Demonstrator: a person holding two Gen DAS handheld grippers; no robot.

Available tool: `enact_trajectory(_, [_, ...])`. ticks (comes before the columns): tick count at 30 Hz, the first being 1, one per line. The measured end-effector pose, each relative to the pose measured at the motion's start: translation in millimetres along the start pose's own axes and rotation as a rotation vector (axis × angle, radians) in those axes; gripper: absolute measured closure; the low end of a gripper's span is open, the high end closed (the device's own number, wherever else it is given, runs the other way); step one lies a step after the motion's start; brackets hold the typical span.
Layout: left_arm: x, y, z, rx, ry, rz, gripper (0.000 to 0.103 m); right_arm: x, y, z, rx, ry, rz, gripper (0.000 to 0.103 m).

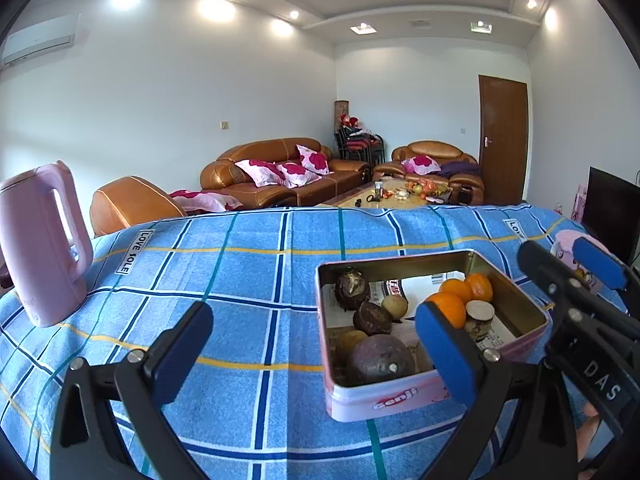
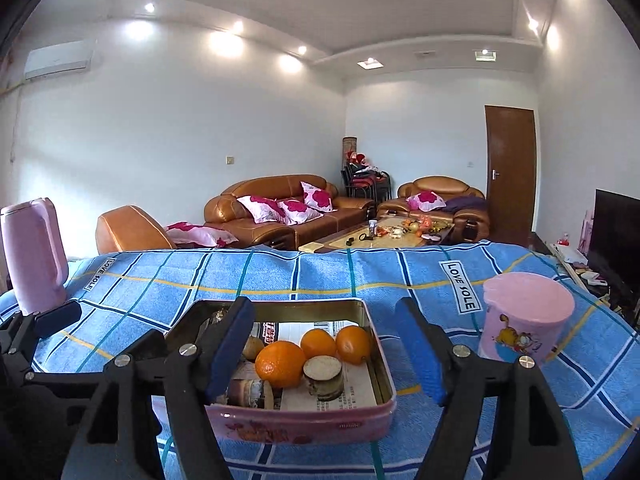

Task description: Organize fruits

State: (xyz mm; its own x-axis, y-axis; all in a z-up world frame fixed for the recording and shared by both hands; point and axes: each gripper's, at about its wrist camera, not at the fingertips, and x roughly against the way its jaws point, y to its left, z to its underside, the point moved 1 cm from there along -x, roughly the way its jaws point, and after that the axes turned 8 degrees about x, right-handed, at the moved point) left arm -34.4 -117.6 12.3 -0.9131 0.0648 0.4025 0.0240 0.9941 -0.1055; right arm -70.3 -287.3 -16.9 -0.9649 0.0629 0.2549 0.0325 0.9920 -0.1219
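The left claw stands wide apart and empty, its pads hanging over the blue checked cloth just beside the near left corner of the pink tin. The right claw is also parted with nothing between its pads, poised over the tin's near edge. Inside the tin, on printed paper, the fruit already lies sorted: three oranges clustered toward the right with a cut pale stub beside them, and dark round fruits with a couple of small tan ones toward the left. No loose fruit shows on the table, so the sorting looks close to done, and both claws appear to be clear of the tin. Any next move is best made straight up and away, keeping the pads off the tin's thin rim so it does not tip or slide on the soft cloth. A pink kettle stands far left, and a pink cup stands to the right of the tin.
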Motion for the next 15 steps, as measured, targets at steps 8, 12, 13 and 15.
enact_trajectory(8, [15.1,3.5,3.7,0.012,-0.025,0.011,0.0,23.7,2.5,2.2,0.018,-0.052,0.029,0.028])
enact_trajectory(12, [18.0,4.1,4.4,0.015,-0.028,0.015,0.0,29.8,1.2,2.2,0.02,-0.071,0.047,0.028])
enact_trajectory(13, [18.2,4.4,4.6,0.016,-0.027,0.015,0.0,30.0,1.4,2.3,0.021,-0.07,0.052,0.028])
enact_trajectory(15, [18.1,4.9,4.7,0.019,-0.026,0.015,0.0,29.8,0.7,2.3,0.02,-0.067,0.055,0.028])
